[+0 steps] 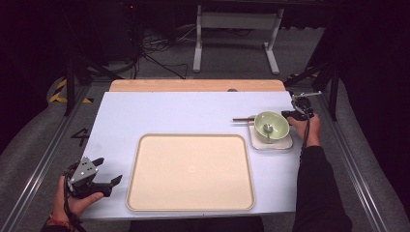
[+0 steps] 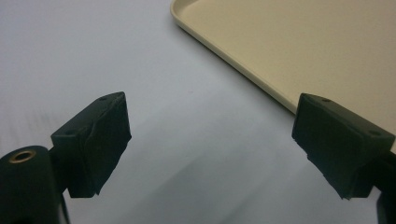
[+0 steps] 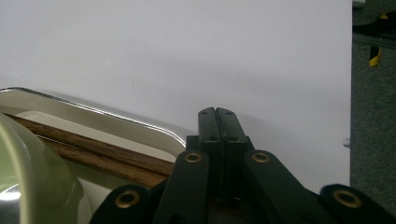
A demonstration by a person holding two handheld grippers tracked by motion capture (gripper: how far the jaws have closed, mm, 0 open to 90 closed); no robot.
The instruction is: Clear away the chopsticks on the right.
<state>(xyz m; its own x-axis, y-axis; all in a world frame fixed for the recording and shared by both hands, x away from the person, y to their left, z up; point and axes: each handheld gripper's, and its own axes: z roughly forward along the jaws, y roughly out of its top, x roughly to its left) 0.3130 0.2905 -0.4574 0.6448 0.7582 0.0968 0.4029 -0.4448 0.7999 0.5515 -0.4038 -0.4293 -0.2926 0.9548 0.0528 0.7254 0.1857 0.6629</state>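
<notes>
Looking down from the high view, the right gripper [image 1: 293,115] sits just behind the green bowl [image 1: 271,126] on its small white dish [image 1: 285,143], chopsticks [image 1: 243,118] jutting left; a careless nudge could tip the bowl. The left gripper [image 1: 107,170] waits beside the beige tray [image 1: 191,172]. In the left gripper view, its jaws stand wide apart, holding nothing. In the right gripper view, the jaws are pressed together, empty, over the chopsticks [image 3: 93,154]; closed like this they may only push the sticks.
</notes>
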